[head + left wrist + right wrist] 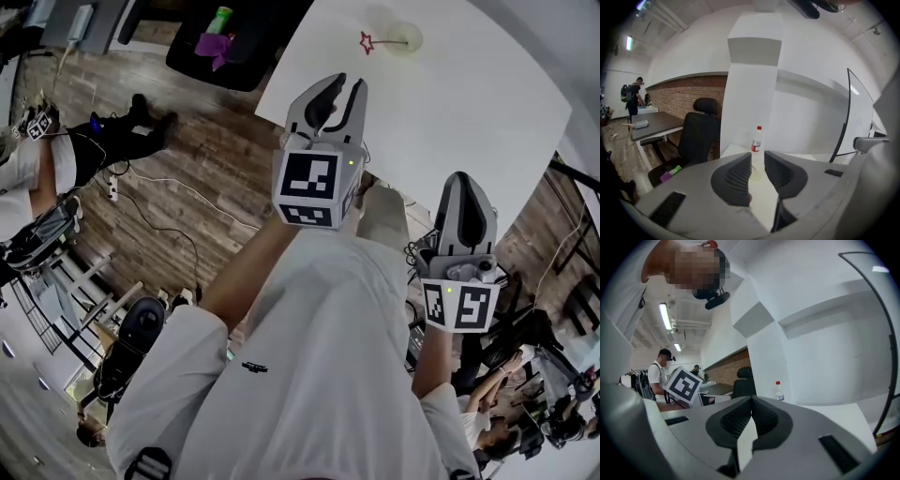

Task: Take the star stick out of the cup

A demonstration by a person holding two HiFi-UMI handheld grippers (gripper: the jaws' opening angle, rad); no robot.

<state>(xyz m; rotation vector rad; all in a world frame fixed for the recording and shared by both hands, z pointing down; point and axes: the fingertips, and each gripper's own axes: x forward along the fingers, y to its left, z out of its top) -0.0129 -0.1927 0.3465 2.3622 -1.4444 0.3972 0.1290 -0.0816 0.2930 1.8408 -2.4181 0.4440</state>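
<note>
A pale translucent cup [405, 37] stands far off on the white table [469, 103]. The star stick [367, 42] leans out of it to the left, its red star over the tabletop. My left gripper [343, 84] hovers at the table's near edge, well short of the cup, jaws apart with nothing between them. In the left gripper view the cup [756, 175] shows small through the gap of that gripper [757, 157]. My right gripper [466, 180] hangs lower at the right, beside the table, its jaws closed together and empty [751, 400].
A red-capped water bottle [757, 139] stands on the table behind the cup. A black office chair [698, 136] with a green and purple thing [217, 33] on it stands left of the table. Cables run over the wooden floor [178, 187]. People stand at desks further off.
</note>
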